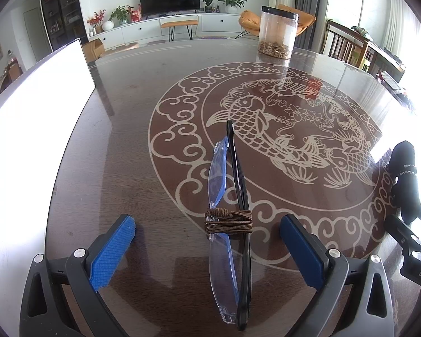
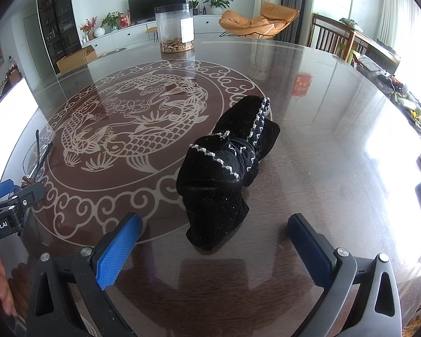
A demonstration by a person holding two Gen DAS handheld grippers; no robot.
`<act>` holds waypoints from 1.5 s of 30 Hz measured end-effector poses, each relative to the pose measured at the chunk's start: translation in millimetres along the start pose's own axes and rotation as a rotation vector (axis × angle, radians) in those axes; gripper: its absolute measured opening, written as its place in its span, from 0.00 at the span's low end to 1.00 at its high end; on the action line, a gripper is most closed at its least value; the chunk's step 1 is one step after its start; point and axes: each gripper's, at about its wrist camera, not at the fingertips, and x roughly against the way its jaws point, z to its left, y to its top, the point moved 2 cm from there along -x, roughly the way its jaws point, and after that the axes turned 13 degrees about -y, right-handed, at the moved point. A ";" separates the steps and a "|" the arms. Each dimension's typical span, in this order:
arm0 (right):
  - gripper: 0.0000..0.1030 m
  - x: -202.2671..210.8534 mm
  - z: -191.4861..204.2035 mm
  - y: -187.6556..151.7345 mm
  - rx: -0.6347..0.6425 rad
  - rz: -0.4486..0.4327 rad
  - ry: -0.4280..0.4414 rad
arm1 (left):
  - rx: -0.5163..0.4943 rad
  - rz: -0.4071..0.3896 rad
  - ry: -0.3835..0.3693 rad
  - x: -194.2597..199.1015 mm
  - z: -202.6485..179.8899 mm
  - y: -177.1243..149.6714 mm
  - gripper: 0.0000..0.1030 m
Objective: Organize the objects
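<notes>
Folded glasses (image 1: pixel 229 224) with clear lenses, black arms and a brown cord wound round the middle lie on the glass-topped table between the fingers of my left gripper (image 1: pixel 207 233), which is open and not touching them. They also show at the far left of the right wrist view (image 2: pixel 38 154). A black velvet pouch (image 2: pixel 227 168) with white zigzag stitching lies just ahead of my right gripper (image 2: pixel 214 231), which is open and empty. The pouch also shows at the right edge of the left wrist view (image 1: pixel 405 174).
The round table (image 1: pixel 126 140) has a fish pattern under the glass. A clear plastic jar (image 1: pixel 278 33) with brown bits stands at the far edge. A bright white panel (image 1: pixel 42 106) lies at the left. Wooden chairs (image 2: pixel 336 39) stand beyond the table on the right.
</notes>
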 end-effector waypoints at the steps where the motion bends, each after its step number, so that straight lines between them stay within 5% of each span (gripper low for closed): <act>1: 1.00 0.0 -0.2 0.5 0.000 0.000 0.000 | 0.000 0.000 -0.002 -0.2 0.3 0.1 1.00; 45: 1.00 0.3 -0.6 0.1 0.001 0.001 0.000 | -0.001 -0.002 -0.006 4.2 2.4 -3.4 1.00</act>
